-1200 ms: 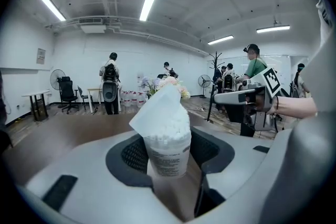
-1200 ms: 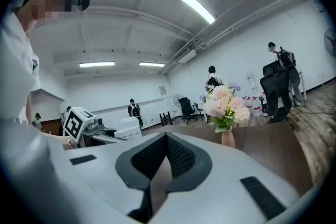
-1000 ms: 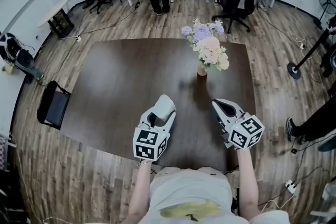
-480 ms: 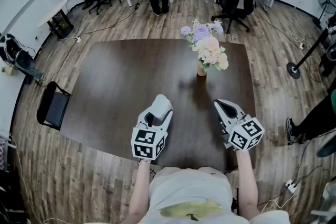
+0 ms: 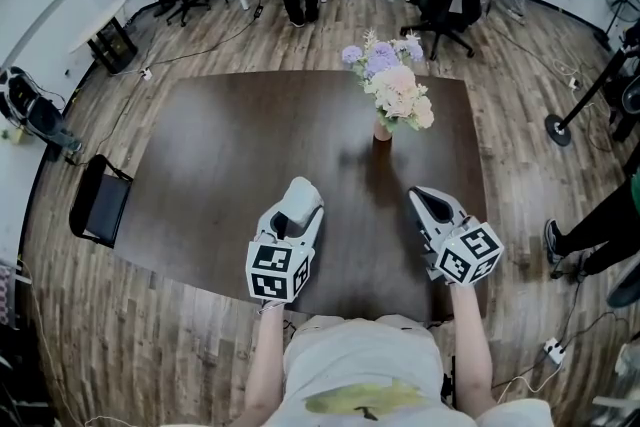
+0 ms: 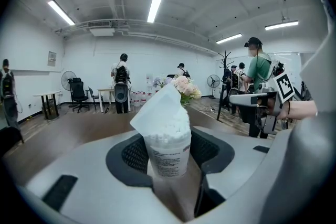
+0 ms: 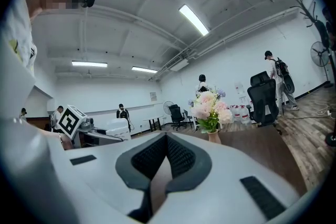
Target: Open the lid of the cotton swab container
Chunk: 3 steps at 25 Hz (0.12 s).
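Two tools are held low over the near part of the dark surface (image 5: 230, 155), side by side and apart. The left tool (image 5: 300, 200) is clamped on the cotton swab container (image 6: 168, 152): its pads are seen pressing the clear cup's sides, and the cup is kept upright, presumably so that nothing spills once the top is free. The container is thus found in that tool, lifted off the surface, not resting on it.

The lid (image 6: 157, 110) is seen tilted up and back from the rim, apparently hinged at one side. The white heads of the cotton swabs (image 6: 168, 128) are exposed beneath it, and the cup is packed full to the brim. A printed label is carried on its wall, too small to be read.

The right tool (image 7: 166, 152) is pressed together with nothing between its jaws, and is held clear of the container. The opening is judged to be done or nearly so.

A vase of flowers (image 5: 392, 95) is stood farther back on the surface, well apart from both tools.
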Tool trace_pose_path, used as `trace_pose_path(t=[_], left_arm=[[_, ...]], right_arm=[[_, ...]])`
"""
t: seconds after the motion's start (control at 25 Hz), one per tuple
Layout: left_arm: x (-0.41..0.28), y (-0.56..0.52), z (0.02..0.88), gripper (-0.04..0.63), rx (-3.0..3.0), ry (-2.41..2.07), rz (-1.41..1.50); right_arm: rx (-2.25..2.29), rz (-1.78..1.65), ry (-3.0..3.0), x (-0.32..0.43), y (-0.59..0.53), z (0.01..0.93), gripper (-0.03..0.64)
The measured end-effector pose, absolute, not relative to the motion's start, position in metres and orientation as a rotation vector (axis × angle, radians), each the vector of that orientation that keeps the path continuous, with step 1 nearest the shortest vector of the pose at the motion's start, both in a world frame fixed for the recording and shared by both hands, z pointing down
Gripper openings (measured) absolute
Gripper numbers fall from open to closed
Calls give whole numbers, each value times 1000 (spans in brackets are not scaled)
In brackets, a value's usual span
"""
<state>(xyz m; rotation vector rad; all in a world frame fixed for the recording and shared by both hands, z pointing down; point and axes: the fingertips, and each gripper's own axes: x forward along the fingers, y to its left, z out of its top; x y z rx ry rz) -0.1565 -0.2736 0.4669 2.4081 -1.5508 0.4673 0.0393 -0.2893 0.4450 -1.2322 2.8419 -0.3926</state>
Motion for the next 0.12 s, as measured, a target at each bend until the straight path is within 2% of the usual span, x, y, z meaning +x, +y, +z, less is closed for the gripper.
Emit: trace_pose_path(t=[0.12], left_arm=[[-157,-273,466,227,2407,-1557,469]], right_arm=[[-1242,-390,2841,41,-288,446,20]])
